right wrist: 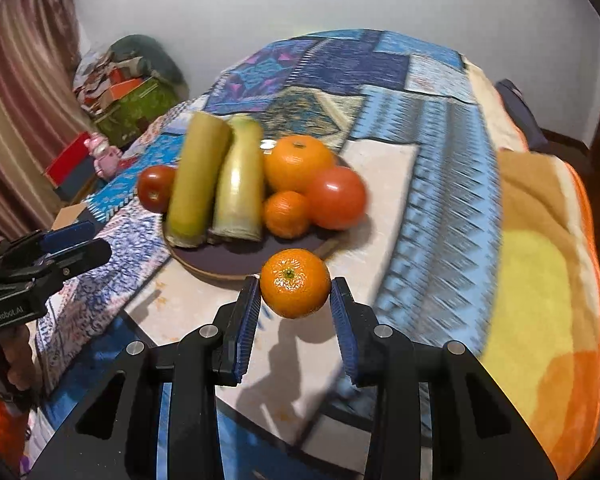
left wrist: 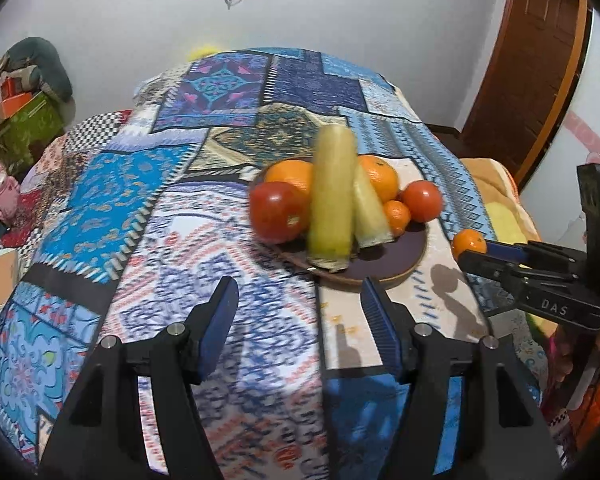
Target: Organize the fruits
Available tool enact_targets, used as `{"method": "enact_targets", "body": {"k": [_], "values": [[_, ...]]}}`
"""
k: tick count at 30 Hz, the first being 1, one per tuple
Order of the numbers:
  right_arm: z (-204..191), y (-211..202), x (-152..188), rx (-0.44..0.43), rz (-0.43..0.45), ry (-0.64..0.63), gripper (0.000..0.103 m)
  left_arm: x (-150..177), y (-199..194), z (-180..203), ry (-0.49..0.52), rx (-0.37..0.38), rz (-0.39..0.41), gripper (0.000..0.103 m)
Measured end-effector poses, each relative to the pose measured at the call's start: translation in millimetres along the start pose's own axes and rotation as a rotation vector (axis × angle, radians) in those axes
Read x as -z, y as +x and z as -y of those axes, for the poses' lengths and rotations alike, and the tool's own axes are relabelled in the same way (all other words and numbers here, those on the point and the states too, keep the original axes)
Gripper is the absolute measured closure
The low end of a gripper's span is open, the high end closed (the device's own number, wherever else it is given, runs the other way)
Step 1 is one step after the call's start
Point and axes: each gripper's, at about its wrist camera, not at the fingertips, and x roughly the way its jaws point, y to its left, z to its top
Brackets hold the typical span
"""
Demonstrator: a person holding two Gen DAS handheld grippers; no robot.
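Four oranges (right wrist: 295,283), two tomatoes (right wrist: 336,197), two pale-green gourds (right wrist: 198,178), one plate (right wrist: 236,262)

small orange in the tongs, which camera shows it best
The right wrist view: the small orange sits centred and sharp between the right tongs. The left wrist view shows it only small at the far right.
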Motion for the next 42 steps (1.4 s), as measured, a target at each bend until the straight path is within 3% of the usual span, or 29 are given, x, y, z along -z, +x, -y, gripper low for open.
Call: {"method": "enact_targets", "body": {"k": [10, 22, 27, 33, 42], "values": [[-27.7, 41.5, -12.1, -0.009, -0.042, -0.04, 0.07, 19.1, -16.7, -48.4, -0.05, -0.078, -0.009, 0.039], [-27.4, 37.3, -11.9, 0.023, -0.058, -0.025, 0.065, 23.6, -21.3, -43.2, -0.059, -0.044, 0.007, 0.039], [-21.1, 0.1, -7.7, 0.018, 0.007, -0.004, 0.062, 20.9, -43.2, -33.8, -0.048, -0.04, 0.064, 0.039], [-14.4, -68.0, -1.3, 0.076, 0.119, -0.018, 0.062, 14.1, -79.2, -17.1, -0.038, -0.037, 0.153, 0.039], [-34.1, -172.0, -3.6, 0.088, 0.356, -0.014, 0.062, -2.4, -156.5, 22.7, -0.007, -0.017, 0.334, 0.039]]}}
